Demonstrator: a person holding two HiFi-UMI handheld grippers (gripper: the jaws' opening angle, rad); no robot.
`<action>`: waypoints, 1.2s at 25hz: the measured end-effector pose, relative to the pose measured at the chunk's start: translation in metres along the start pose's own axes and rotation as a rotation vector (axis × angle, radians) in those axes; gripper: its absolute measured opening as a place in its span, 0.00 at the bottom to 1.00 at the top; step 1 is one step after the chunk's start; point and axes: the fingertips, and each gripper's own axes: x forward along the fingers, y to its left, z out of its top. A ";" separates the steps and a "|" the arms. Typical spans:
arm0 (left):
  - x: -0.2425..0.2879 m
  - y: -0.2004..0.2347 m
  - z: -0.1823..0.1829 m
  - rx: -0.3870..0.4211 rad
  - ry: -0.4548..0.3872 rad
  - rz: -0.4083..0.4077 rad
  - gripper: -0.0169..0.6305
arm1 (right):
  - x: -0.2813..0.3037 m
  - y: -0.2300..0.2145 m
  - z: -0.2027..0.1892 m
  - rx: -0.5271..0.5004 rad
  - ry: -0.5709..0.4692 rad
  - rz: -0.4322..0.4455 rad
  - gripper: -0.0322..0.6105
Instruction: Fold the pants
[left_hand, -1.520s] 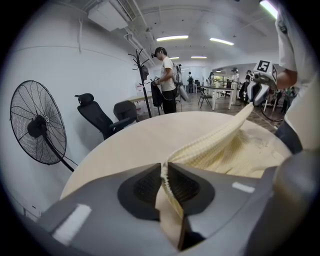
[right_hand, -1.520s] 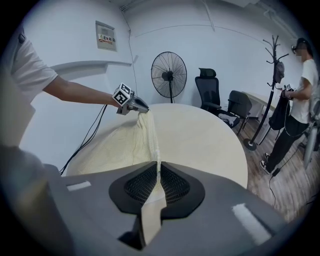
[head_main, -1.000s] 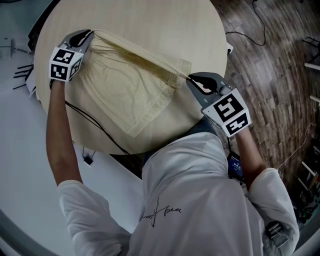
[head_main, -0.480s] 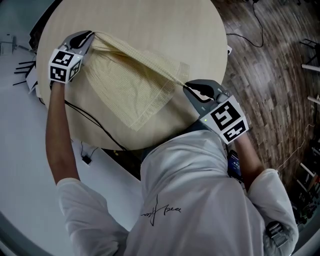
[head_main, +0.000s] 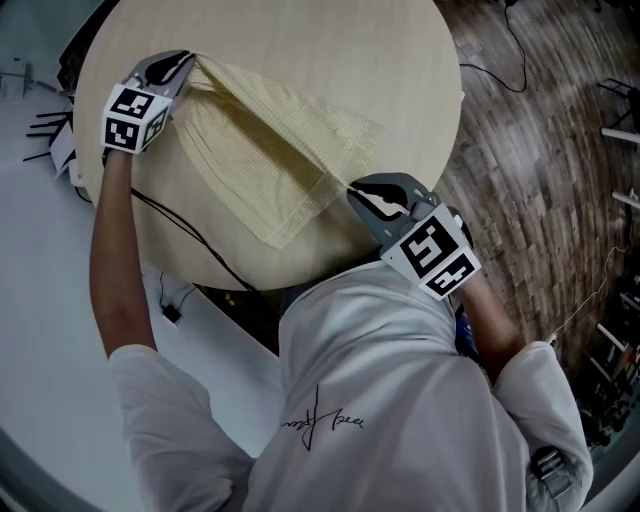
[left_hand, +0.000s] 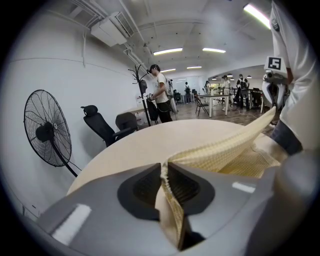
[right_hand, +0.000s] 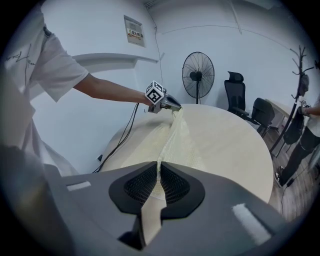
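Round wood table (head_main: 300, 60) on plank floor (head_main: 540, 120) — standing fan (left_hand: 46, 134) & office chair (left_hand: 100, 127) by wall.

This is an open-plan office. Beyond the round wooden table (head_main: 300, 50) stand a pedestal fan (left_hand: 47, 134), a black office chair (left_hand: 99, 127) and a coat rack (left_hand: 141, 92). Farther behind the table, people (left_hand: 241, 85) gather at desks (left_hand: 220, 96) under ceiling strip lights (left_hand: 168, 51).

One pair of pants (head_main: 270, 150); one table (head_main: 330, 60); two grippers, left gripper (head_main: 192, 59) and right gripper (head_main: 351, 187); one fan (right_hand: 198, 75); two chairs (right_hand: 234, 92) (right_hand: 262, 114)

Pale yellow waffle-textured pants (head_main: 270, 165) lie stretched taut, folded, across the round table.
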 end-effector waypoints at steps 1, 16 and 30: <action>0.000 0.001 -0.001 0.000 -0.003 -0.001 0.17 | 0.003 0.007 0.001 -0.007 0.004 0.011 0.08; -0.002 -0.002 -0.015 0.017 -0.021 -0.020 0.17 | 0.049 0.080 -0.012 -0.047 0.087 0.157 0.08; -0.006 -0.009 -0.035 -0.012 -0.030 -0.021 0.17 | 0.083 0.114 -0.026 -0.068 0.140 0.249 0.08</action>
